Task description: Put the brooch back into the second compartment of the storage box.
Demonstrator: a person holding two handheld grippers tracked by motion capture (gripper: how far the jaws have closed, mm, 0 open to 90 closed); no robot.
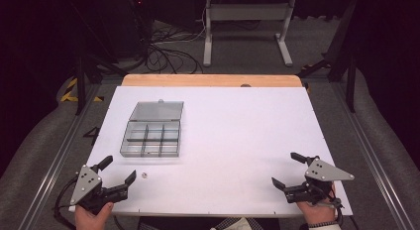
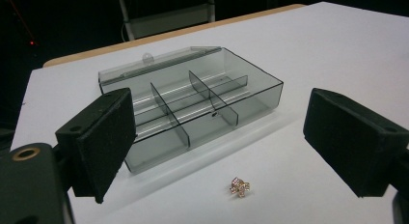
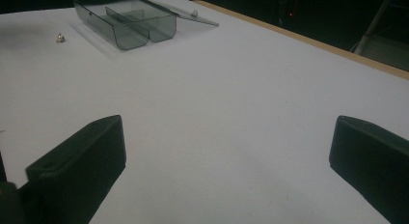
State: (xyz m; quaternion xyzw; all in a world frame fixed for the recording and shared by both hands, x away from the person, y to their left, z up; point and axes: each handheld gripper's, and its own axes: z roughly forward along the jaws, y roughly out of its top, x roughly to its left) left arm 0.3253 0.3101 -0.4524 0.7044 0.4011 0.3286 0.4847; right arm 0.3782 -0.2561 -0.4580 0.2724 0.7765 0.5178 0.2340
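You are holding both hand-held grippers wide and empty at the lower corners of the frame: left hand-held gripper, right hand-held gripper. The small gold trinket is lying on the table, just ahead of your left jaws, outside the open compartment box; seemingly nothing is stowed yet.

A: What sits at the table's left-centre?
B: A smoky transparent compartment box, lid open and lying flat on the far side, with dividers forming six empty-looking cells.

A: And near it?
B: A small gold-coloured sparkling trinket on the white surface, just beyond the box's near edge, apart from it.
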